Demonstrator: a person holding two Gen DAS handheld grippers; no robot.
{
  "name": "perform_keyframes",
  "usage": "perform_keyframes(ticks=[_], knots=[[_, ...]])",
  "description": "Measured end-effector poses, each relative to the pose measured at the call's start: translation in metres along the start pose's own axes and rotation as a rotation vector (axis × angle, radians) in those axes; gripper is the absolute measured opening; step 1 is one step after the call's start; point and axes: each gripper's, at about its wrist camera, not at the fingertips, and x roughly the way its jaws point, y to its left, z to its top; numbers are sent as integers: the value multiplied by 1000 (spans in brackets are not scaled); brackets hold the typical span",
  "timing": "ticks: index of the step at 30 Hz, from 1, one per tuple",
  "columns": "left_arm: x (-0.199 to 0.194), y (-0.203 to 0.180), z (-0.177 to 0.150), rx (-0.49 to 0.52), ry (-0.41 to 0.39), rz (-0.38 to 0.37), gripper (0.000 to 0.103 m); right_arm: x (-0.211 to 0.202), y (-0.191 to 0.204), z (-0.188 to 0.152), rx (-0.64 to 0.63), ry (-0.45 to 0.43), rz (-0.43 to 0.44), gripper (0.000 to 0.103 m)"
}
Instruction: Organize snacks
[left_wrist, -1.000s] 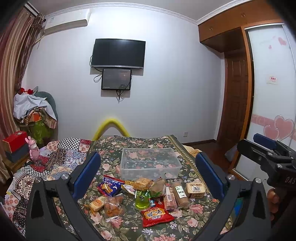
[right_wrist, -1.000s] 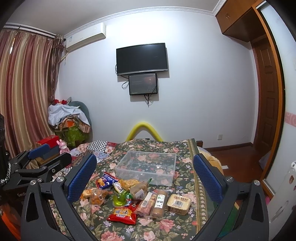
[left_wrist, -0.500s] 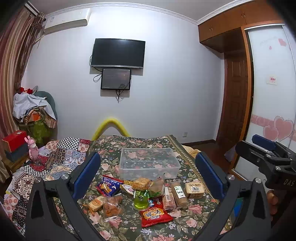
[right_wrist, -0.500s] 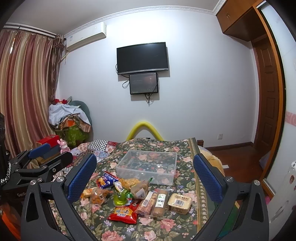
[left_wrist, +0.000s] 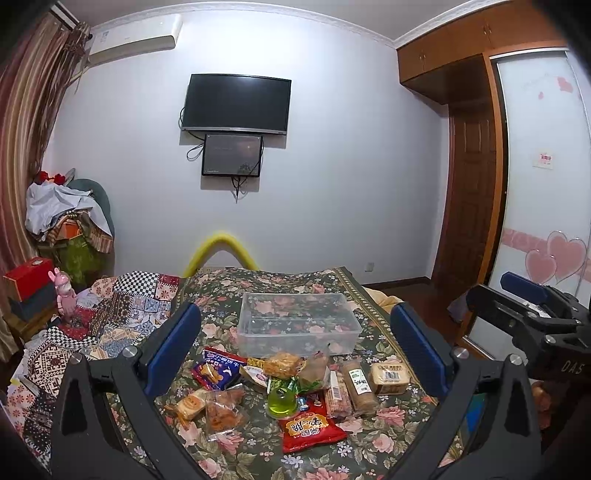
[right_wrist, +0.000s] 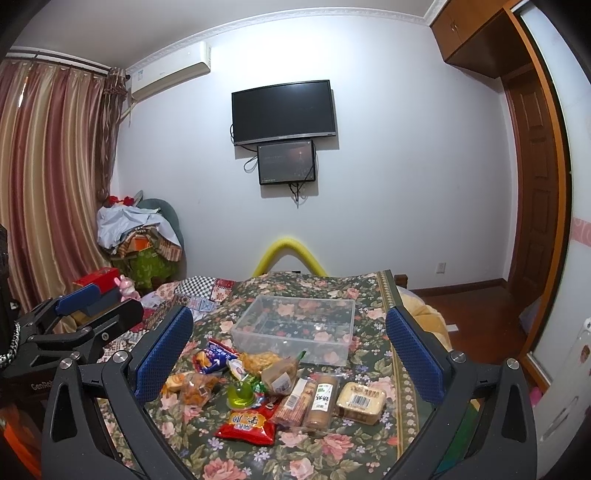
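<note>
A clear plastic bin (left_wrist: 298, 326) (right_wrist: 295, 332) sits empty on the floral cloth. In front of it lies a pile of snacks: a red packet (left_wrist: 309, 428) (right_wrist: 246, 424), a green jelly cup (left_wrist: 282, 400) (right_wrist: 240, 396), a blue packet (left_wrist: 218, 371), biscuit rolls (left_wrist: 356, 384) (right_wrist: 319, 400), a tan block (left_wrist: 389, 376) (right_wrist: 360, 400). My left gripper (left_wrist: 295, 347) is open and empty, held back above the snacks. My right gripper (right_wrist: 288, 345) is open and empty too. Each gripper shows at the edge of the other's view.
The floral cloth (left_wrist: 325, 284) covers a bed or table, with a patchwork quilt (left_wrist: 110, 310) to the left. A pink toy (left_wrist: 64, 291) and red box (left_wrist: 27, 273) stand far left. A wardrobe door (left_wrist: 535, 221) is on the right.
Both views have shifted very slightly; the snacks and bin have not moved. Both grippers stay open.
</note>
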Motion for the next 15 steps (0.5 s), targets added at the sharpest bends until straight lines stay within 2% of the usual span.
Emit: perform_keyframes(ticks=[8,15], knots=[[14,5,-8,1,30,-3,103,9,-3,-4,2,21,-3,103],[42,20,-24,-9,101,12,103,29,-13,-16,8,79,-18,103]])
